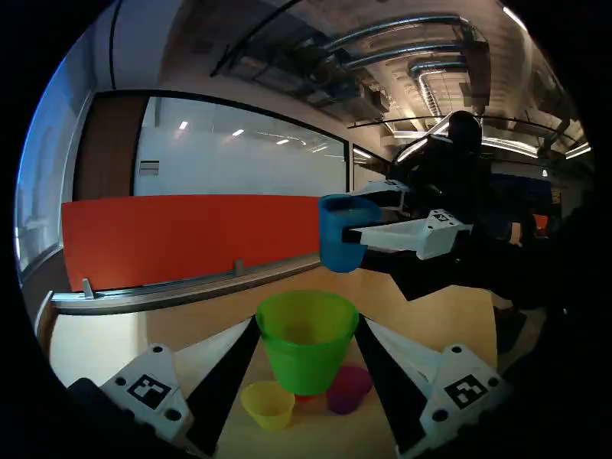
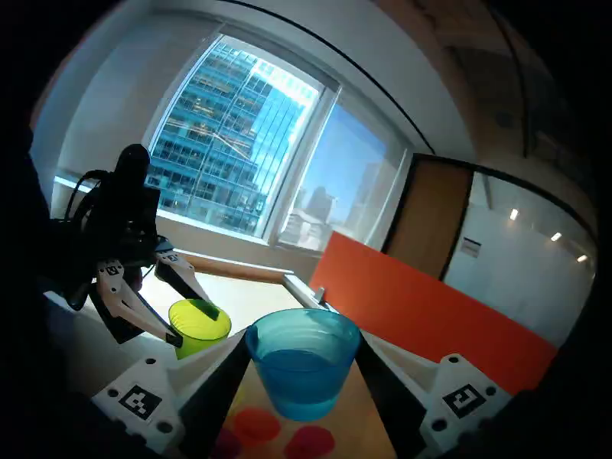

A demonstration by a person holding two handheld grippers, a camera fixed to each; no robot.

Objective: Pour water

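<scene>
Below stand yellow cup, purple cup (tabletop); left gripper clamps green cup, right gripper blue cup.

Yellow cup, seemingly purple cup

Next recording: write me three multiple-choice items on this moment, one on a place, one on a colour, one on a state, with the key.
1. Where is the yellow cup?
A. on the table, under the held green cup
B. on the windowsill
C. on the floor

2. What colour is the cup in the right gripper?
A. green
B. purple
C. blue

3. What state is the blue cup in?
A. upside down
B. upright with water in it
C. upright and empty

Key: 1 A, it stands on the wood below the green cup. 2 C, both fingers flank the blue cup. 3 B, its rim faces up and water fills its lower part.
</scene>
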